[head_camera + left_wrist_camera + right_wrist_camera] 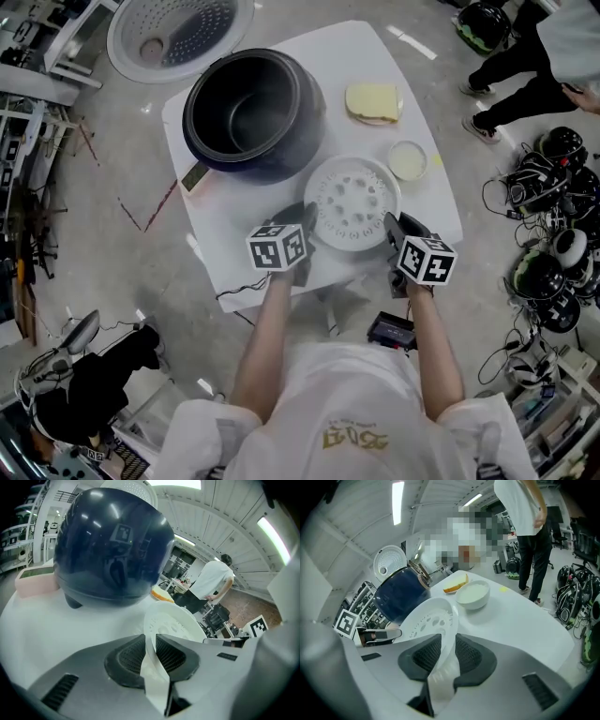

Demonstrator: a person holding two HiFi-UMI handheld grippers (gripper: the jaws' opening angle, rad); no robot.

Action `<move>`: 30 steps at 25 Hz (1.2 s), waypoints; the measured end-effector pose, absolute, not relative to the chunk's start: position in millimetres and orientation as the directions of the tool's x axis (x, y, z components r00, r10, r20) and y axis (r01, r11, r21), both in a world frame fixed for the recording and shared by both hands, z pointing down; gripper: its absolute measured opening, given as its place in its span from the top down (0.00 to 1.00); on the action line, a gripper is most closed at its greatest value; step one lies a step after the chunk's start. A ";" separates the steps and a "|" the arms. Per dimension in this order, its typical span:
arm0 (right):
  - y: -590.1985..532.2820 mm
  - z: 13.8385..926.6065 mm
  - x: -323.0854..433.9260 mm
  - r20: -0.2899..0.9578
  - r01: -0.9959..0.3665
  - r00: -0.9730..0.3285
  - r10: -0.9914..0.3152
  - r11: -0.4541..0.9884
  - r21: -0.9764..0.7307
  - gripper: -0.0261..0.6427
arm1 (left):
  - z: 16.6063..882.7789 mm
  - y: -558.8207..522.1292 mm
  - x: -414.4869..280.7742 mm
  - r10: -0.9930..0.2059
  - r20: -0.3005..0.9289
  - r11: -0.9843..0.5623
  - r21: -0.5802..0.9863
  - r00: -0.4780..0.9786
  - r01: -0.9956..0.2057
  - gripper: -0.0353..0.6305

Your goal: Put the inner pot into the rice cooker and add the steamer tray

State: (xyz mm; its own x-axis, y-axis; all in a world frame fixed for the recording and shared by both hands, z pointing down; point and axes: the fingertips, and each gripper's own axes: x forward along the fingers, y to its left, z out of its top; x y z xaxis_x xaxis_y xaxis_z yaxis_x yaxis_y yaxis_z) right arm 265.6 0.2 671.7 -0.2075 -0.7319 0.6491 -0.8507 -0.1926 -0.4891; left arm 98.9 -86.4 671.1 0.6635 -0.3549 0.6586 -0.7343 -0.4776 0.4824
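Steamer tray point(352, 202) sits on the white table point(375, 56), just beside the dark rice cooker point(253, 112). The 2 claws are squeezed onto its rim, the left gripper point(150, 639) on one side and the right gripper point(447, 641) on the other.

The rice cooker point(112, 550) was seen to be glossy, mirror-smooth dark blue, the steamer tray point(352, 202) was made of smooth white plastic with a soft sheen, the table point(253, 202) was topped in matt white, and the pads point(129, 657) of the left gripper point(150, 639) were ribbed, dark and rubber-like, set in matt grey plastic
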 end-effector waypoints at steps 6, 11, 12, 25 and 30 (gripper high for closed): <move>0.1 631.7 262.3 0.592 -0.844 -0.215 -0.777 -0.158 -0.513 0.82 | 636.2 -84.1 93.1 -0.395 0.621 -0.485 0.485 0.677 -0.728 0.83; 0.0 600.5 268.4 0.539 -0.830 -0.218 -0.814 -0.136 -0.541 0.83 | 605.4 -83.6 97.3 -0.424 0.584 -0.506 0.481 0.692 -0.716 0.83; 0.2 595.3 270.1 0.530 -0.827 -0.220 -0.819 -0.132 -0.547 0.83 | 599.5 -83.8 99.0 -0.429 0.577 -0.512 0.479 0.695 -0.713 0.83; -14.9 522.2 274.3 0.398 -0.802 -0.238 -0.886 -0.052 -0.595 0.84 | 517.9 -97.4 101.4 -0.498 0.478 -0.571 0.448 0.724 -0.688 0.83; -30.0 498.7 270.7 0.356 -0.806 -0.267 -0.895 0.005 -0.592 0.85 | 493.6 -104.8 94.6 -0.542 0.440 -0.565 0.439 0.716 -0.698 0.83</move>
